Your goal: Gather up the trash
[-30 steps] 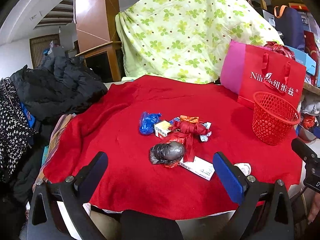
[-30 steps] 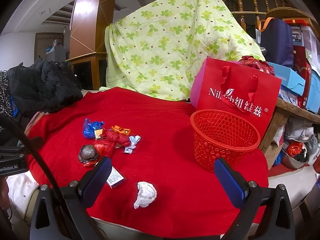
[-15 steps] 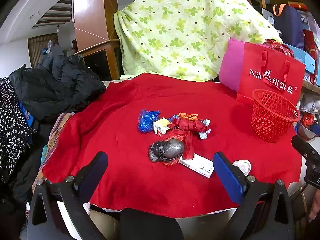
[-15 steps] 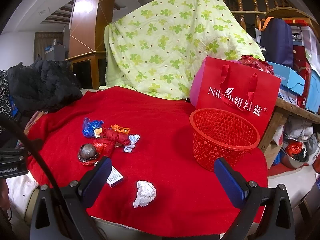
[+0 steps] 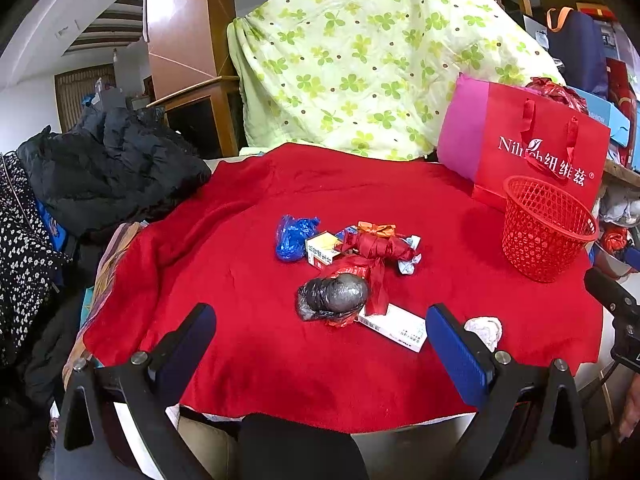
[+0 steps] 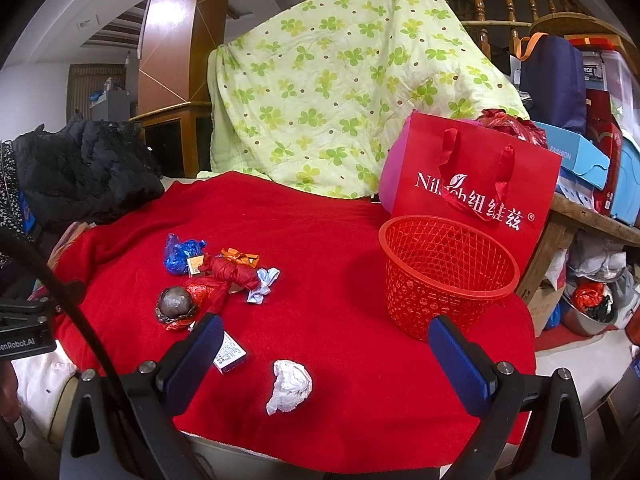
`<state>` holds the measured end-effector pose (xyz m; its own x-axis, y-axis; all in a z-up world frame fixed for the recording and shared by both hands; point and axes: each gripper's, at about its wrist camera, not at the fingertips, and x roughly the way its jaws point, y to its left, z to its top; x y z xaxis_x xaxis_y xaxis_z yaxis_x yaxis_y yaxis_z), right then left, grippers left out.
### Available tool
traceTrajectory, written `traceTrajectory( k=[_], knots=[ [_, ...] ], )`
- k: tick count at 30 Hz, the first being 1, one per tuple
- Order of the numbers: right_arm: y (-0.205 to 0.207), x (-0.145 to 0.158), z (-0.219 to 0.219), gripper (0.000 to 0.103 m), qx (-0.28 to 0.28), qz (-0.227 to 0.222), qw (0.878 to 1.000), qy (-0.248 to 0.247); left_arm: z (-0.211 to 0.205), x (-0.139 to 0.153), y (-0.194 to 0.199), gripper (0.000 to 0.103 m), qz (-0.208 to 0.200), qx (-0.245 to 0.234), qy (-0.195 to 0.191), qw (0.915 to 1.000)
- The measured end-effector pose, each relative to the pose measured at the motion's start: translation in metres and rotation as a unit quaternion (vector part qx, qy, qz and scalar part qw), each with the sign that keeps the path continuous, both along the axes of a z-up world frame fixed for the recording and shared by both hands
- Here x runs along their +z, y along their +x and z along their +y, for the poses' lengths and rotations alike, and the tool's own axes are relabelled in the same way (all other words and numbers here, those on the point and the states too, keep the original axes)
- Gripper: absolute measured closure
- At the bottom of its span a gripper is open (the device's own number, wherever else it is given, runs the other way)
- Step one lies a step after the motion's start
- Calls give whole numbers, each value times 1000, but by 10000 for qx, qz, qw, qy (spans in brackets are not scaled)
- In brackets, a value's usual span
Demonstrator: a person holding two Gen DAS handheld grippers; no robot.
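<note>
Over the last second very little has changed: both views have crept slightly closer to the red cloth (image 6: 320,232) on the worktop, and no trash has moved. So collecting has not begun, and the basket (image 6: 448,280) looks empty as far as its mesh lets you see.

Your left gripper (image 5: 320,340) hangs at the near edge with jaws wide open and nothing between them, aimed at the black wad (image 5: 334,296). Your right gripper (image 6: 326,354) is likewise open and empty, with the white paper ball (image 6: 290,386) lying between its jaws' line of sight, just ahead.

The rest of the trash sits mid-cloth in a touching pile: blue bag (image 5: 294,236), small box (image 5: 322,250), red ribbon bundle (image 5: 376,248), and a flat box (image 5: 394,326) near the wad.

Hard to read: the flat box is partly behind a jaw in the right view, and what lies under the ribbon bundle is hidden. The basket's bottom cannot be made out clearly.
</note>
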<state>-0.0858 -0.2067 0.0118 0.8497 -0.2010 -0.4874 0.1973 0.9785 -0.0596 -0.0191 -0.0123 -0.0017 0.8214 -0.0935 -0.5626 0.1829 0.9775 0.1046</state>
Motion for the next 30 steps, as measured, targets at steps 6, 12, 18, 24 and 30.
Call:
traceTrajectory(
  k=[6, 12, 18, 24, 30],
  knots=[
    [-2, -1, 0, 0, -2, 1, 10000, 7, 1, -2, 0, 0, -1, 0, 3, 10000],
    [-3, -2, 1, 0, 10, 1, 10000, 10, 1, -3, 0, 0, 7, 16, -5, 10000],
    [-3, -2, 2, 0, 13, 13, 10000, 0, 4, -7, -2, 0, 8, 19, -33, 10000],
    [-5, -4, 6, 0, 17, 28, 10000, -17, 7, -10, -3, 0, 42, 37, -52, 10000],
    [-4, -8, 6, 0, 28, 68, 10000, 6, 10, -14, 2, 0, 128, 83, -27, 9999]
  ],
)
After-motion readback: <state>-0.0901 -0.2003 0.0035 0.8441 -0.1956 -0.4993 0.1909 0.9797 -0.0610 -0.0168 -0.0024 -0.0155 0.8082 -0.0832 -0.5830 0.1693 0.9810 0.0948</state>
